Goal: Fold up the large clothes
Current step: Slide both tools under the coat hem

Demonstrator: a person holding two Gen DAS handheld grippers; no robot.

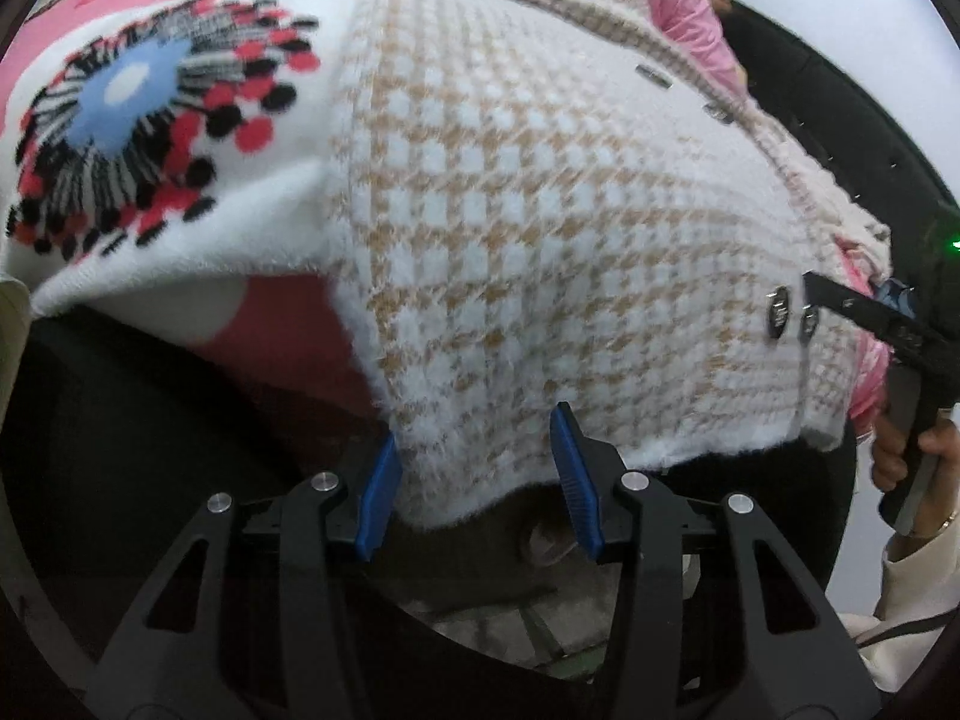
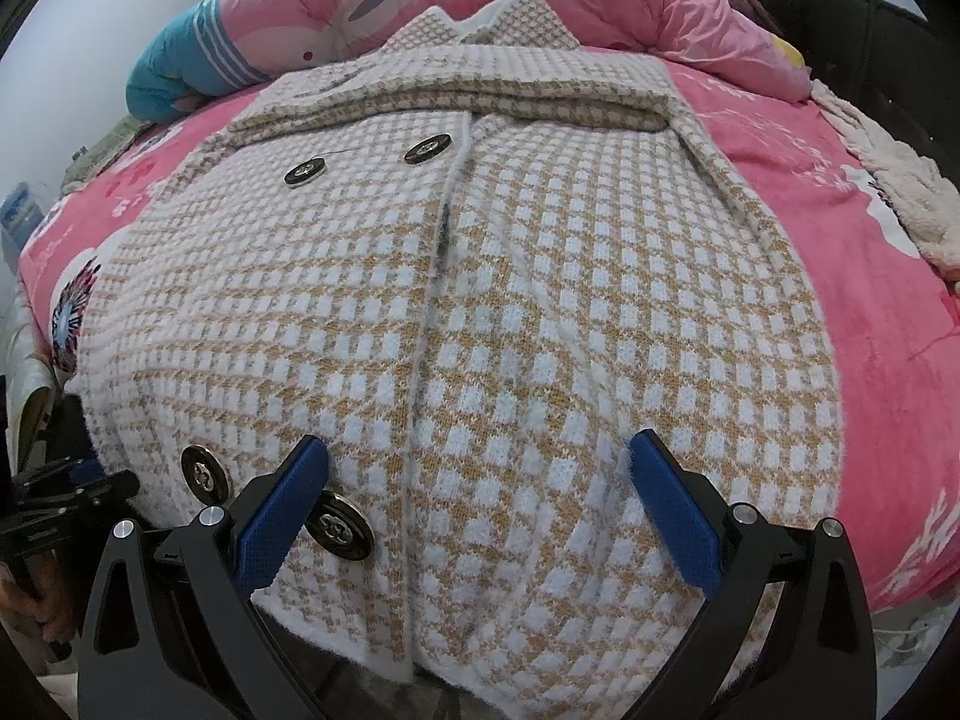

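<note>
Left wrist view
Coat (image 1: 528, 228): a white-and-tan checked knit coat was seen filling the centre and right of the frame, its hem draped over the near edge of the bed at lower centre.
Left gripper (image 1: 477, 474): its blue pads were set on either side of the hem corner at lower centre; the jaws were held about half apart, with the fabric between them. A firm pinch could not be confirmed, as a gap was seen beside the right pad.
Blanket (image 1: 252, 108): a white and pink blanket with a blue, red and black flower print was seen at upper left, under the coat.
Right gripper (image 1: 864, 306): a black finger of it was seen at the right edge, touching the coat beside two metal buttons (image 1: 780, 312).
Hand (image 1: 900, 456): a hand was seen on the handle at lower right.

Right wrist view
Coat (image 2: 480, 276): it was laid flat, front up, across the middle of the frame, collar toward the top, hem at the bottom.
Right gripper (image 2: 474, 504): the jaws were spread wide over the hem at lower centre; nothing was clamped.
Buttons (image 2: 339, 525): one was seen just beside the left pad, with another further left.
Quilt (image 2: 420, 6): a bunched pink quilt was seen along the top.
Left gripper (image 2: 66, 498): it was glimpsed at the lower left edge.
</note>
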